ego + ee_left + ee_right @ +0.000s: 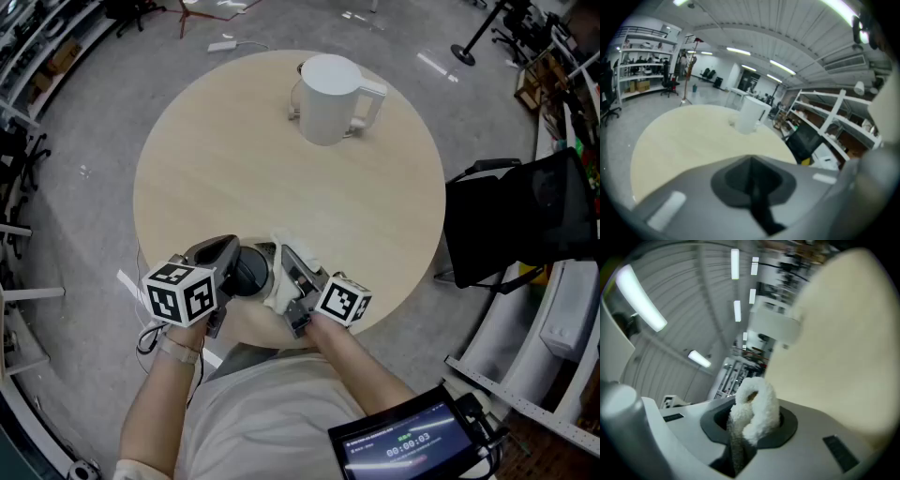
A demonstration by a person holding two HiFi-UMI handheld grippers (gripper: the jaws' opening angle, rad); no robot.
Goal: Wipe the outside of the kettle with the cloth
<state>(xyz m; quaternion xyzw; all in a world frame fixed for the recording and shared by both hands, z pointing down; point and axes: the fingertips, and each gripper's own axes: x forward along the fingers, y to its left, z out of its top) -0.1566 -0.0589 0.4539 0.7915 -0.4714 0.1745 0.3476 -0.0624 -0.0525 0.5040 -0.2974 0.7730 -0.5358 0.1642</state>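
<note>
Worktop (281, 187): round, pale wood, bare apart from the items below.

Kettle (330, 98): white, upright, standing near the far edge of the worktop with its handle toward the right edge. No gripper is touching it. In the left gripper view it shows well ahead across the bare surface (751, 114).

Left gripper (246, 272): held at the near edge of the worktop. In its own view the jaws are together with nothing between them (754, 187).

Right gripper (291, 267): just beside the left one at the near edge. Its own view shows the jaws clamped on a fold of fabric that bulges out in front of them (745, 437).

Cloth (754, 413): white, fluffy, bunched into a loop, carried wholly by the right gripper. In the head view part of it hangs beside that gripper.

Assessment: the cloth is in hand and wiping has not begun; the step in hand appears to be the approach. The next move calls for carrying the right gripper across to the far edge and pressing the bulging fold against the kettle wall. The empty left gripper would likely need to steady the handle, since a light kettle may slide or turn under a sideways rub.
</note>
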